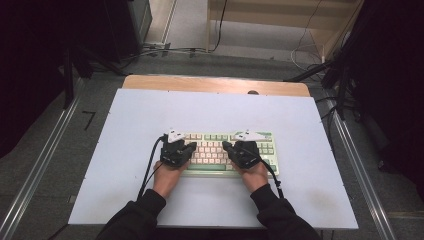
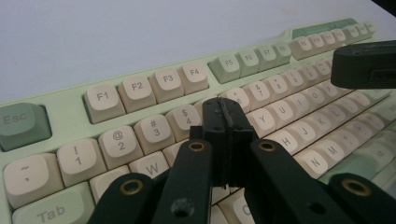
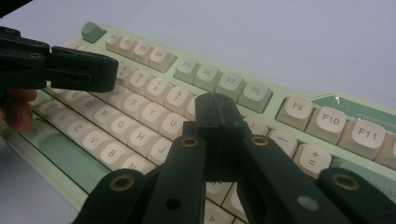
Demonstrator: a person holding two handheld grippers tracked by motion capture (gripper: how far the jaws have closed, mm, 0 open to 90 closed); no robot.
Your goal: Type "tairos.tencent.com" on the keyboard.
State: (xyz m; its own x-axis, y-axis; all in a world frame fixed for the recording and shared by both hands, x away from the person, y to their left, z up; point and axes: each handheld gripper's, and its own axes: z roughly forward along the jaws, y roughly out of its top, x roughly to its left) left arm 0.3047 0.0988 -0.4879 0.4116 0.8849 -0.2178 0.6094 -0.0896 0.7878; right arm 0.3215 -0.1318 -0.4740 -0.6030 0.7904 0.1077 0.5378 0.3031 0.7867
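A mint-green keyboard [image 1: 215,150] with cream keys lies on the white board [image 1: 200,110], in front of the person. My left gripper [image 1: 176,142] is over the keyboard's left end and my right gripper [image 1: 245,144] over its right half, both pointing away from the person. In the left gripper view the left gripper [image 2: 224,109] is shut with nothing between its jaws, its tips above the number row of the keyboard [image 2: 140,88]. In the right gripper view the right gripper [image 3: 217,105] is shut and empty above the keyboard [image 3: 140,121], near the upper rows. Whether either tip touches a key I cannot tell.
The white board rests on a wooden table [image 1: 215,84]. Metal rails [image 1: 45,160] run along both sides. Cables [image 1: 305,52] lie on the floor beyond the table, and dark equipment [image 1: 385,60] stands at the far left and right.
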